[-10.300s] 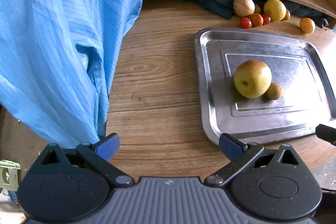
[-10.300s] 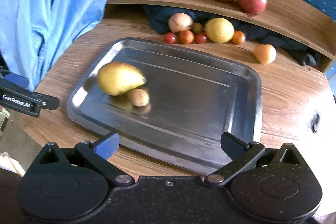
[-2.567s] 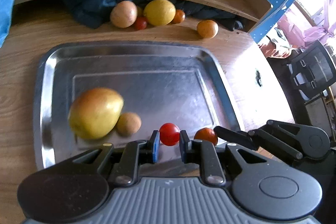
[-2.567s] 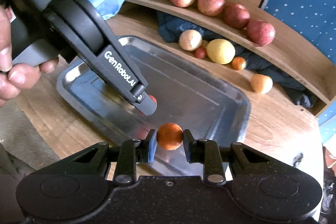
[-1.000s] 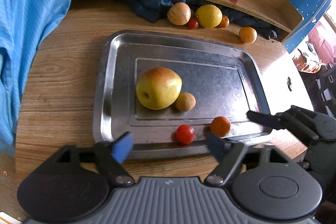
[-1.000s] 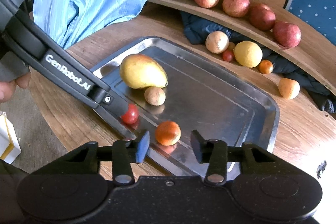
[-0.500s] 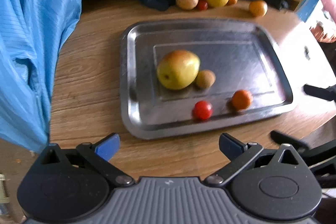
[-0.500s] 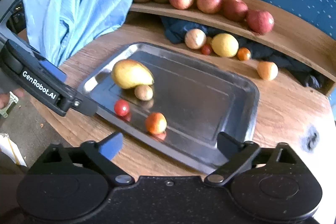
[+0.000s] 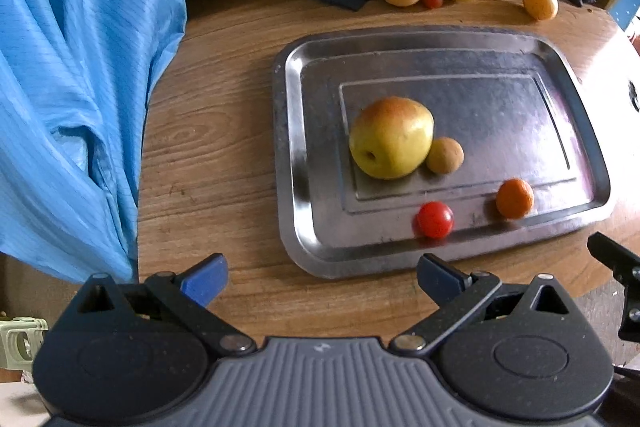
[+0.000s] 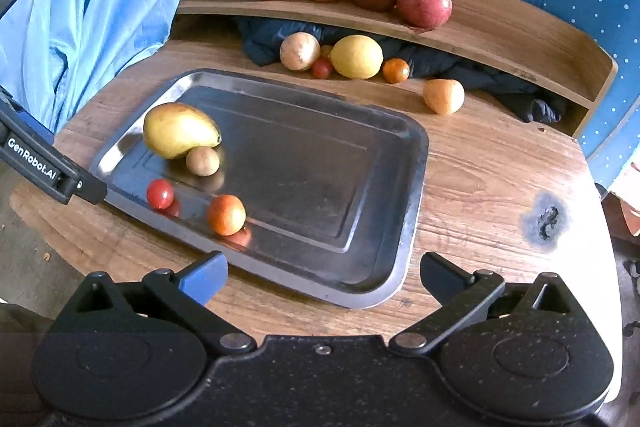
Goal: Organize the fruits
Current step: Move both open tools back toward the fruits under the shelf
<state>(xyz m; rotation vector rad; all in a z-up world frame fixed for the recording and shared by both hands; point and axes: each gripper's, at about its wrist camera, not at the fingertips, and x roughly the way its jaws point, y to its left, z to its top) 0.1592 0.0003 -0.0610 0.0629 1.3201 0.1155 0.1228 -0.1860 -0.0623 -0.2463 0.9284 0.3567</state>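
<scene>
mango (image 9: pixel 390 137) and small fruit (image 9: pixel 444 155) touching on tray (image 9: pixel 576 99), tomato (image 9: pixel 434 219) left of orange (image 9: pixel 514 198)

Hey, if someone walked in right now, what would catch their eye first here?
Probably the shiny metal tray in the middle of the wooden table, with a big yellow mango near its left end. A red cherry tomato and a small orange fruit sit along the near edge. Behind it, red apples line a curved shelf.
</scene>
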